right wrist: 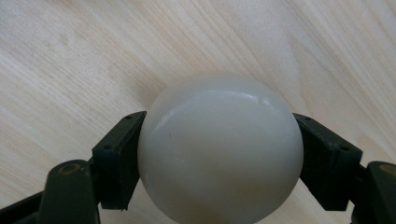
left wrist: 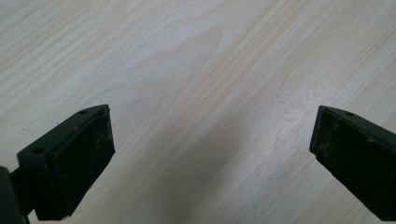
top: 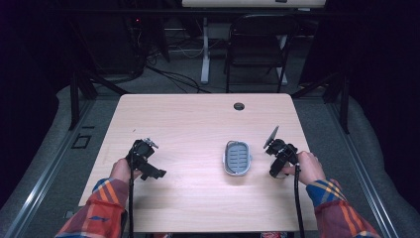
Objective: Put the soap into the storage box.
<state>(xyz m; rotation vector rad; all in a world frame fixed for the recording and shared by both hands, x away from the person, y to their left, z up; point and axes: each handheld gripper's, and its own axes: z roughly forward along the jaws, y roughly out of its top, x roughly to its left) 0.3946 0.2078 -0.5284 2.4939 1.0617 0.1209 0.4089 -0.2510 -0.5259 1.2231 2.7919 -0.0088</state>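
- White ball (right wrist: pixel 219 149) sits clamped between the two black jaws of the right gripper (right wrist: pixel 219 154); in the right gripper view the pads press on its left and right flanks, and it bulges forward past them over bare wood.
- Its surface is smooth, glossy and off-white, with a faint scuff near the top.
- From the high view the right gripper (top: pixel 278 154) is in the person's right hand (top: pixel 306 167), low over the table (top: pixel 198 124) near its right edge; the ball itself cannot be made out there, hidden by the gripper's body.
- A grey three-cornered plate stands up from the top of that gripper, and its cable trails back along the plaid sleeve (top: pixel 333 198).
- Just to the left of the right gripper lies a small grey tray (top: pixel 236 157), oblong with rounded corners and a slotted floor; it is near the gripper but apart from it, with bare wood between.
- Nothing lies between the clamped ball and the tray.
- Far off to the left of the tray, the left gripper (top: pixel 143 159) rests in the left hand (top: pixel 120 170) over the table's left part.
- In the left gripper view its jaws stand wide apart, with plain wood grain between them and nothing held.
- Beyond both grippers, near the far edge, a dark cable hole (top: pixel 239 106) is set in the tabletop.
- Behind the table stands a black chair (top: pixel 257 47) on the grey floor.
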